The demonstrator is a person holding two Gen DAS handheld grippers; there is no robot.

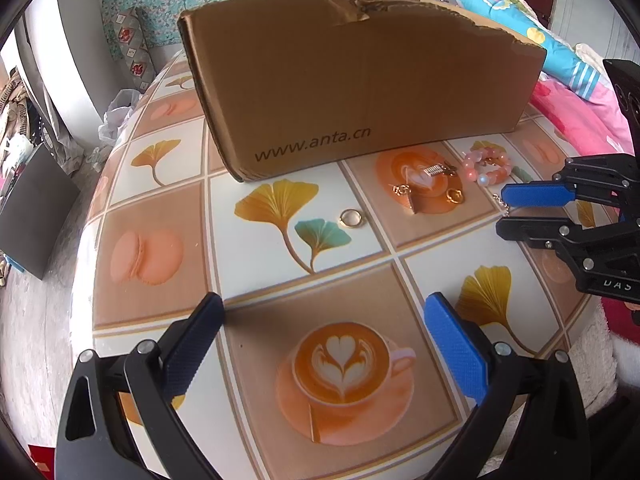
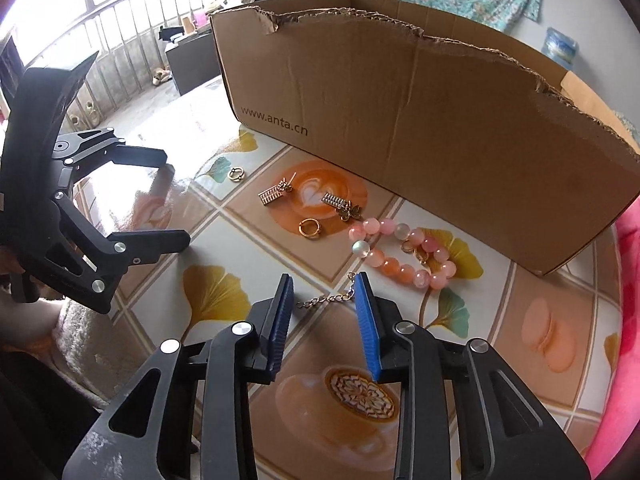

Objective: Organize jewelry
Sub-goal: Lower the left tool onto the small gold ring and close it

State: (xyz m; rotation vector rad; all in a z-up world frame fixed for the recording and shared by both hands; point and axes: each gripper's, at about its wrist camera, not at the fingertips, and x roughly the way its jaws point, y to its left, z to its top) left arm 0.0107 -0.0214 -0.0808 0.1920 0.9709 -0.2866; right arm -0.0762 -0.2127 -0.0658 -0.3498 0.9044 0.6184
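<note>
The right claw (image 2: 325, 292) stands open astride the chain (image 2: 326, 300) on the desk (image 2: 224, 240); it should descend squarely, then close. The left claw (image 1: 320, 316) hangs open, idle.

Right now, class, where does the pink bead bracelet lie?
In the right wrist view, the pink bead bracelet lies on the table right of centre, before the cardboard box, just beyond the right gripper.

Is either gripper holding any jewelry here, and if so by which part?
Nothing is held. The right gripper is open astride the thin chain on the table; the left gripper is open over bare tabletop.
</note>
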